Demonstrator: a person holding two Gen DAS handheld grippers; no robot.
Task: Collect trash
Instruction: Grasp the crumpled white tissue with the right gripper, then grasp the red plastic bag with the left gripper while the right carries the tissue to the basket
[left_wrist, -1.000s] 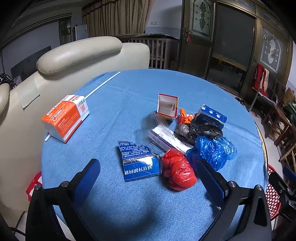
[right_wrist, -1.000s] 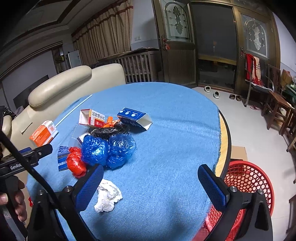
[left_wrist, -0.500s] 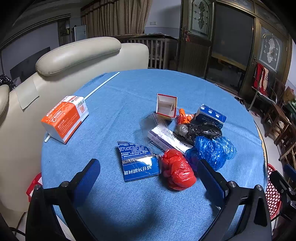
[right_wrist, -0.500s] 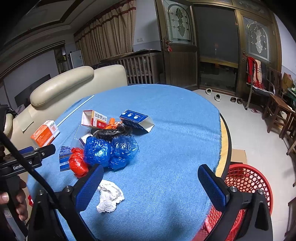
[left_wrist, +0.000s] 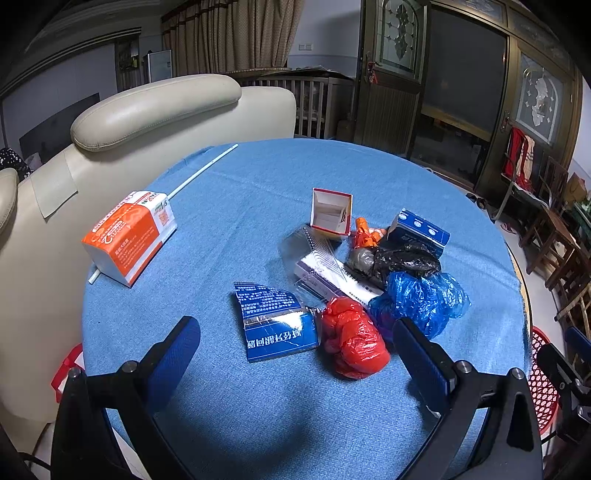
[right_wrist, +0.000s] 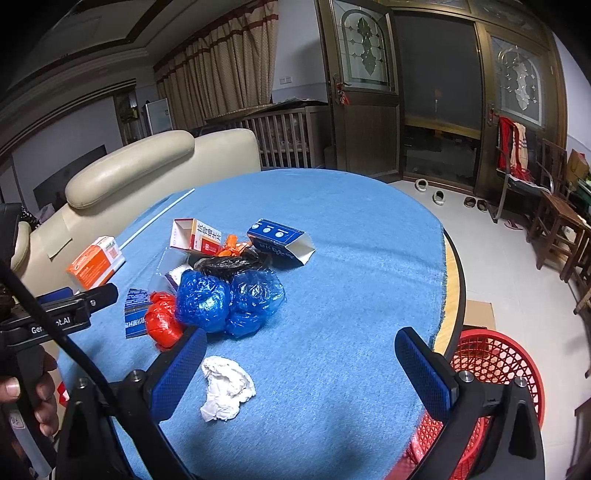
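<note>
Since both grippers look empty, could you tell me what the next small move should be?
Probably lower the open right gripper onto the crumpled white tissue: it lies loose on the blue tablecloth, closest to its fingers, with the red basket just beside the table. The left gripper is also open.

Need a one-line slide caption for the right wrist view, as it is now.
Open right gripper above a crumpled white tissue on the blue tablecloth, red basket beside the table.
</note>
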